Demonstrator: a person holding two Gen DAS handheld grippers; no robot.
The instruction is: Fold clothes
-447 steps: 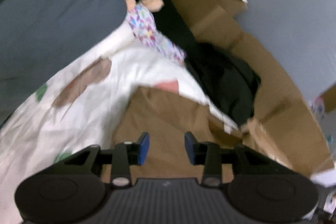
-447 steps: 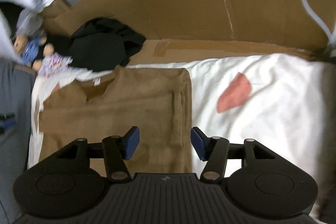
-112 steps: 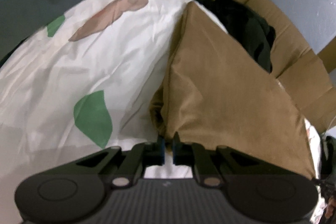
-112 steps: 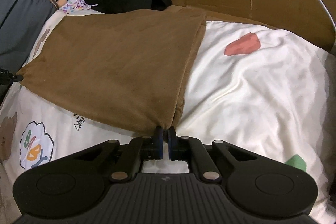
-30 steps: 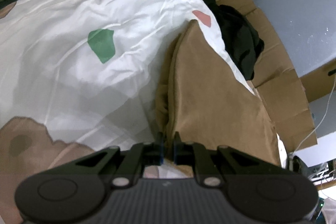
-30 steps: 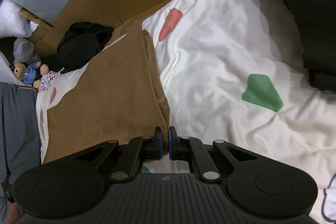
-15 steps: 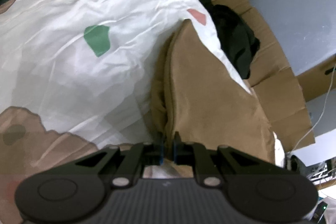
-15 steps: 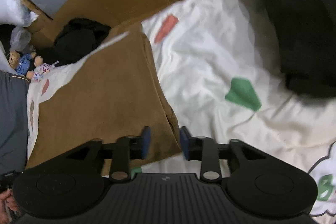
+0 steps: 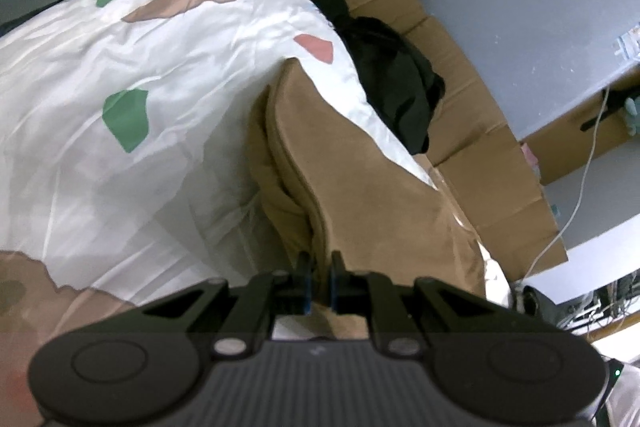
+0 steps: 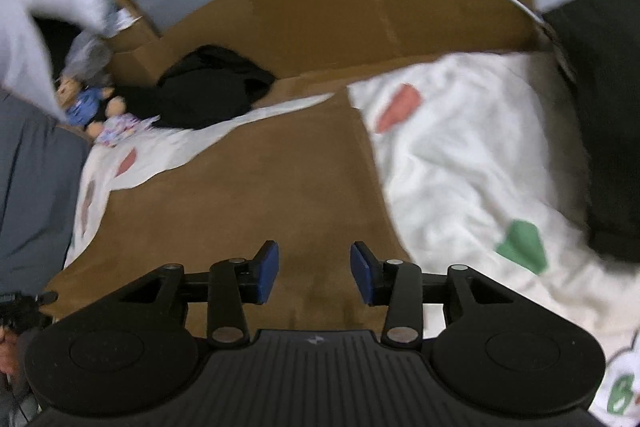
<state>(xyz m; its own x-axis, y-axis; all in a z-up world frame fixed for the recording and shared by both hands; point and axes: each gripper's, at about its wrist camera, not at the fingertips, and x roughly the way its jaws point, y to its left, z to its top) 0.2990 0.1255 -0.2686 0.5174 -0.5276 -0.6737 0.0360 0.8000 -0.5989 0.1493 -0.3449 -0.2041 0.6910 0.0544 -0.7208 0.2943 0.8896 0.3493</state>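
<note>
Two grippers work over a brown garment [image 9: 360, 187] lying folded on the white patterned bed sheet [image 9: 120, 167], near the bed's edge by the cardboard [image 10: 360, 7]. The left gripper [image 9: 319, 283] has its fingers pinched narrow on a corner of the brown cloth. The right gripper [image 10: 314, 277] has just been opening; its fingers stand apart above the garment with nothing pressed between them. A black garment [image 10: 216, 87] lies near the bed's far corner.

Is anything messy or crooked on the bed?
A little. The brown garment lies folded, but its edges do not line up: in the left wrist view a lower layer bulges out past the top one. A black garment sits crumpled by the cardboard, unfolded.
</note>
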